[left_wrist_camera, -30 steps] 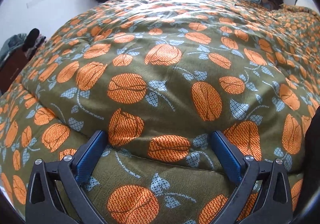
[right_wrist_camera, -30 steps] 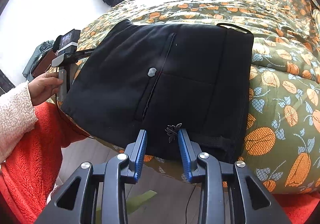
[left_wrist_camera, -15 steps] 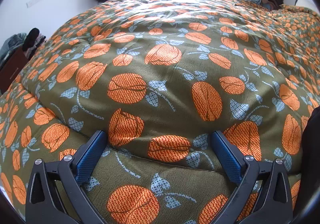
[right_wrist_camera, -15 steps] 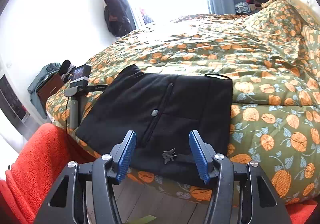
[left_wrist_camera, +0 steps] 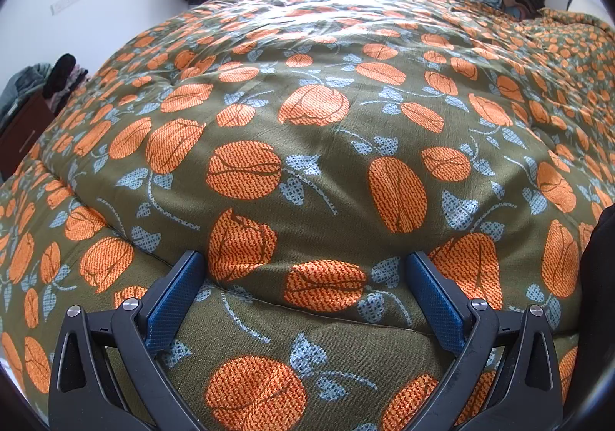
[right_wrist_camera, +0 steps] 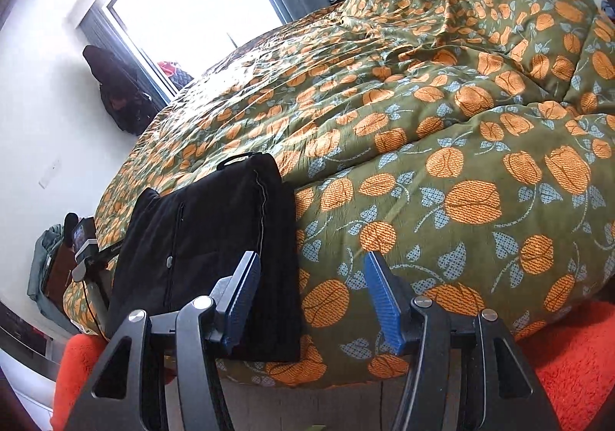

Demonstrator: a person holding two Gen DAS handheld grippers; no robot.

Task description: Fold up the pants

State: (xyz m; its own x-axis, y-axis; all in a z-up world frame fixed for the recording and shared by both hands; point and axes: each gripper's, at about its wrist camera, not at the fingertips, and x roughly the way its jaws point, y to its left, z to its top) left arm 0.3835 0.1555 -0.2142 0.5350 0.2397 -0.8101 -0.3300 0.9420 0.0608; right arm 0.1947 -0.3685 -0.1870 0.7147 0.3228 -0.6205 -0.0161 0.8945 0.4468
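Nearest the right wrist lens, right gripper has its blue ribbed pads spread, nothing between them; jaws have just been opening. It sits off the bed edge, over orange fleece on the person's lap, apart from the folded black fleece pants.

Pants lie flat near the bed edge on the olive quilted duvet with orange tulip print, as a compact rectangle, nearest edge draped slightly past the mattress edge. Silver snap button and a seam line face up; small loop at the far corner.

Left gripper is spread wide too, empty, pads resting at a crease in the duvet. Only a dark sliver of the pants shows at that view's right edge.

Judgement: fold looks essentially done, and this is release and retreat. To do it well: pull back level, don't catch the hanging edge, don't drag the stack off the bed. If another fold is wanted, pinch both near corners together and lift evenly.

Materials: the pants are thick, matte and soft, so they should hold a fold but grip poorly on thin edges. Duvet is puffy and smooth with stitched channels, an uneven base. Beyond: dark clothing hanging by the bright window.
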